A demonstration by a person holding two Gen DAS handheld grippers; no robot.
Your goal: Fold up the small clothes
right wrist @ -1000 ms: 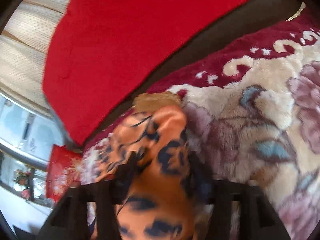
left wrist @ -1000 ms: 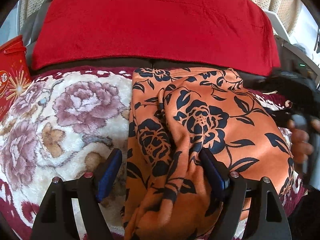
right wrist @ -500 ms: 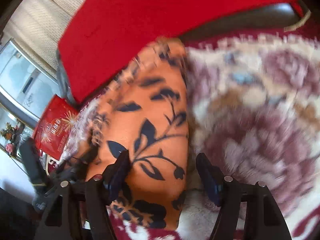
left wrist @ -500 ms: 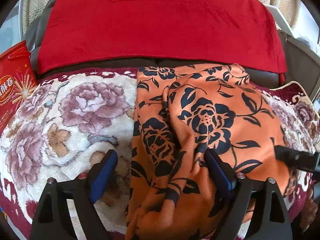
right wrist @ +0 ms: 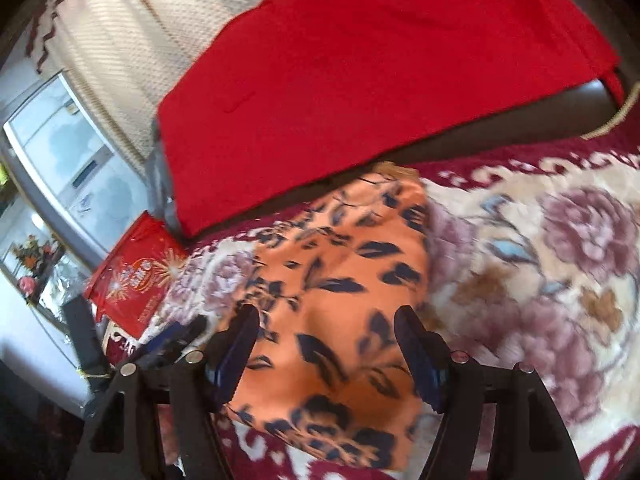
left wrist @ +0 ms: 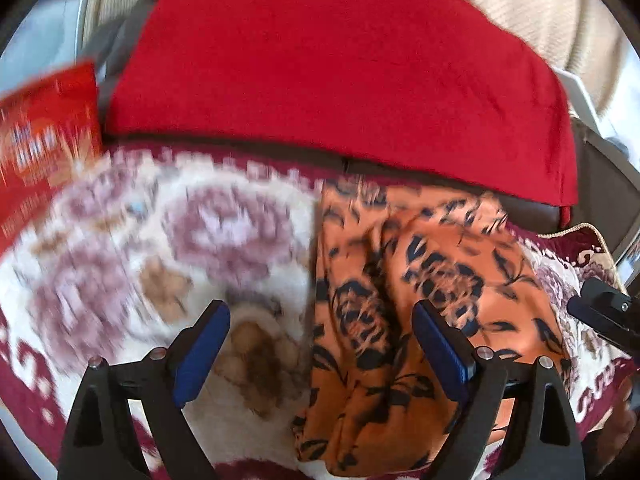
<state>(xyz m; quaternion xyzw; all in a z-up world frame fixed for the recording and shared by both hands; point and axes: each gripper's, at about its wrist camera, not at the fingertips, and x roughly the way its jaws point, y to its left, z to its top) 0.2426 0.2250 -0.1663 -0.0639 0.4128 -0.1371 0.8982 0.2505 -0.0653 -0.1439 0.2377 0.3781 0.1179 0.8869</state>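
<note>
Both claws stand released, with nothing pinched. On the left claw (left wrist: 320, 356) the jaws have just been opening wider, and its blue pads (left wrist: 202, 354) are spread well apart: the left pad hangs over the flowered blanket (left wrist: 120, 280), the right pad over the orange cloth (left wrist: 420, 300) with its dark flower print. That cloth lies folded on the blanket, reaching from under this claw's right finger away toward the red throw (left wrist: 320, 72) beyond. A red bag (left wrist: 44, 148) sits far off to the claw's left, and the other claw's dark tip shows at its right.

From the right claw (right wrist: 326, 356), the orange cloth (right wrist: 340, 280) lies below and ahead, between the spread fingers but untouched by them. Flowered blanket (right wrist: 540, 260) fills the space to its right, the red throw (right wrist: 380, 60) lies beyond, and the red bag (right wrist: 132, 276) sits to its left.
</note>
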